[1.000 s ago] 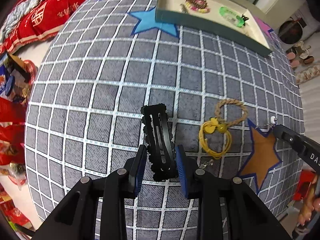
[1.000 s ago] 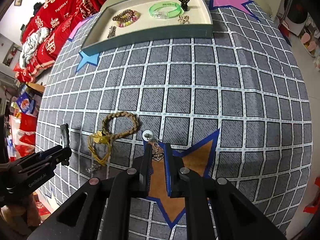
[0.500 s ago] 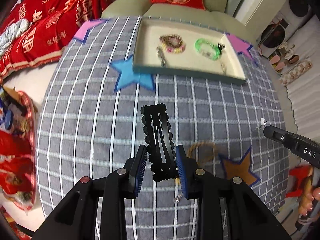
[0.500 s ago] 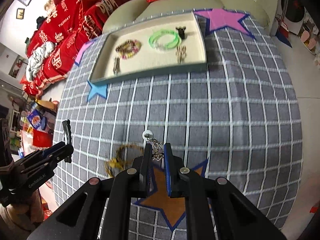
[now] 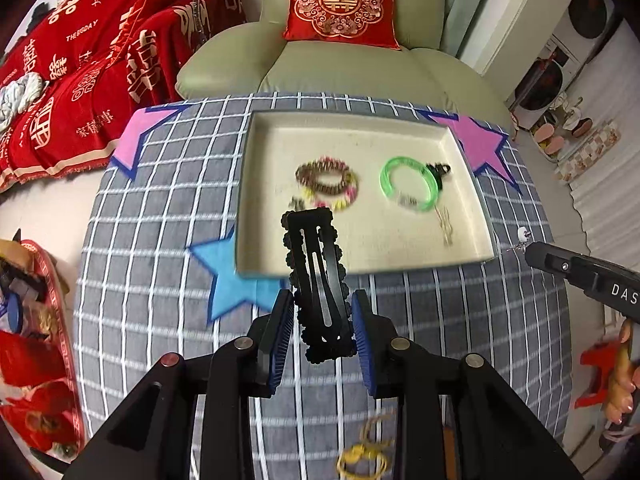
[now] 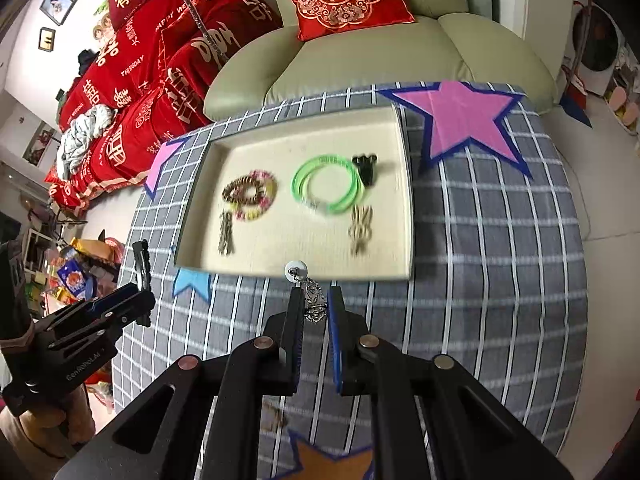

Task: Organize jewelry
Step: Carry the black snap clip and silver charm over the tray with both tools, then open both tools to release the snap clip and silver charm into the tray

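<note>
My left gripper [image 5: 322, 312] is shut on a black hair clip [image 5: 316, 276], held above the checked cloth just short of the cream tray's near rim [image 5: 360, 268]. My right gripper [image 6: 314, 306] is shut on a silver earring with a white pearl [image 6: 297, 270], hovering at the tray's front rim [image 6: 304, 272]. Inside the tray lie beaded bracelets [image 6: 252, 194], a green bangle [image 6: 326, 188], a small black clip [image 6: 365, 166], a dark hairpin [image 6: 225, 234] and a beige pin [image 6: 360, 228]. From the left wrist view the right gripper's tip [image 5: 536, 254] shows at the right with the earring [image 5: 521, 236].
A yellow hair tie with a braided rope ring [image 5: 364, 454] lies on the cloth below my left gripper. The cloth [image 6: 500, 264] carries pink, blue and orange stars. Behind the table stand a green armchair [image 5: 352, 64] with a red cushion and a sofa under red blankets [image 5: 80, 76].
Both grippers have risen and travelled toward the tray, each keeping its item. The tray now sits close in front, and the yellow tie and rope ring have dropped behind the fingers.
</note>
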`<state>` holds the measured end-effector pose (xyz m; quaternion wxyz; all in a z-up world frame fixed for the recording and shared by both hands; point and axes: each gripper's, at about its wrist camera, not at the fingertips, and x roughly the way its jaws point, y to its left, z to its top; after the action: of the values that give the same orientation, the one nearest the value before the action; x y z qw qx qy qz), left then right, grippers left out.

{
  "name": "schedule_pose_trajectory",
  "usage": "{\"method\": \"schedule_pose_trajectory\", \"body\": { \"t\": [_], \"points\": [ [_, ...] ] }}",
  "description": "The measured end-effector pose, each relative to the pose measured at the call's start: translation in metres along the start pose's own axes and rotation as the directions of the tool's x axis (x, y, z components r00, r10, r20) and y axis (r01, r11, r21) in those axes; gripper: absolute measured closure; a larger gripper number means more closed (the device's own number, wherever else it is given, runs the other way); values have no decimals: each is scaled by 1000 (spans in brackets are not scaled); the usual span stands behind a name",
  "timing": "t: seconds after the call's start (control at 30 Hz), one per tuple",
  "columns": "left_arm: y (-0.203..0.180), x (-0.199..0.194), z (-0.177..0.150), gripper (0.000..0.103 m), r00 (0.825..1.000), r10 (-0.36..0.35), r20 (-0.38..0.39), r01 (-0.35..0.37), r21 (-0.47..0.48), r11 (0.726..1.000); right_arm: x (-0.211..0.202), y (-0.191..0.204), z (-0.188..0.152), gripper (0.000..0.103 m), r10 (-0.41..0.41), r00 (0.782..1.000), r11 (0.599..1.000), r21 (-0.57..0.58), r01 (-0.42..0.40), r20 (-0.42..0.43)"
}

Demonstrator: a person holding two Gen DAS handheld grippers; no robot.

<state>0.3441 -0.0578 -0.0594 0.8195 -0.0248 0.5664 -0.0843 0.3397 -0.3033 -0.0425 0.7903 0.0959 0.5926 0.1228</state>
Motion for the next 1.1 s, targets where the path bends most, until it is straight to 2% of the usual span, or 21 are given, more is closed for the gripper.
{"method": "schedule_pose_trajectory", "body": {
  "t": [0.17, 0.43, 0.67, 1.03, 1.1],
  "points": [
    [-4, 28, 27, 65, 1000, 4, -17, -4, -2, 1000, 25, -6, 29, 91, -1, 1000, 1000, -4, 1, -17],
    [-17, 82, 48, 65, 997, 26, -71, -24, 39, 999, 78, -18, 48, 91, -25, 997, 1000, 6, 25, -72],
    [-25, 115, 48, 65, 992, 58, -109, -48, 88, 995, 111, -29, 47, 91, -41, 993, 999, 25, 44, -115],
    [-25, 131, 44, 64, 986, 95, -136, -81, 109, 991, 131, -35, 45, 90, -61, 987, 997, 37, 67, -147],
    [-27, 131, 43, 64, 985, 102, -138, -87, 114, 990, 132, -35, 45, 86, -61, 986, 997, 39, 68, -156]
  ]
}}
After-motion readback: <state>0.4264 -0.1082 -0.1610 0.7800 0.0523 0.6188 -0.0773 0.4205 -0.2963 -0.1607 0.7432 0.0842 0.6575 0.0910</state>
